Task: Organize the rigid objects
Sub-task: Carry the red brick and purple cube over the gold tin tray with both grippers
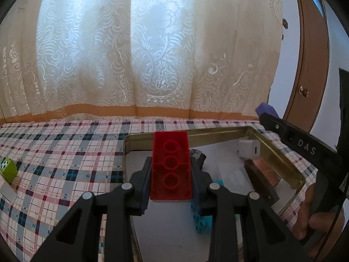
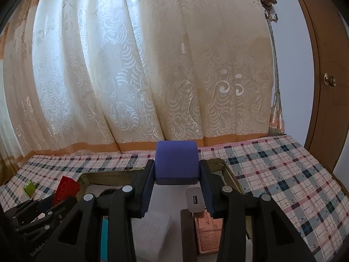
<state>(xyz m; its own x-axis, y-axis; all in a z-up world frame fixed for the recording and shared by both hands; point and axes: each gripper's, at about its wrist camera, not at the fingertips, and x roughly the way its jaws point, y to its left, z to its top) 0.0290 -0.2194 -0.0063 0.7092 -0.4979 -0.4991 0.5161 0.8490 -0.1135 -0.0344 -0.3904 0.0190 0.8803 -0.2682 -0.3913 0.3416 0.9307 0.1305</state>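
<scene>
My left gripper (image 1: 171,174) is shut on a red building brick (image 1: 171,166), underside up, held above the left part of a gold metal tin (image 1: 279,152). My right gripper (image 2: 176,181) is shut on a blue-purple rounded block (image 2: 176,161), held above the same tin (image 2: 231,174). The red brick (image 2: 65,188) and left gripper show at the lower left of the right wrist view. The blue block (image 1: 267,109) and right gripper show at the right of the left wrist view.
The tin holds a white USB charger (image 1: 249,149), a brown-pink box (image 1: 261,172), a dark lump (image 1: 198,157), turquoise pieces (image 1: 201,220) and a clear white box (image 2: 152,229). A green cube (image 1: 8,169) lies on the plaid cloth (image 1: 65,152). Curtain behind, door at right.
</scene>
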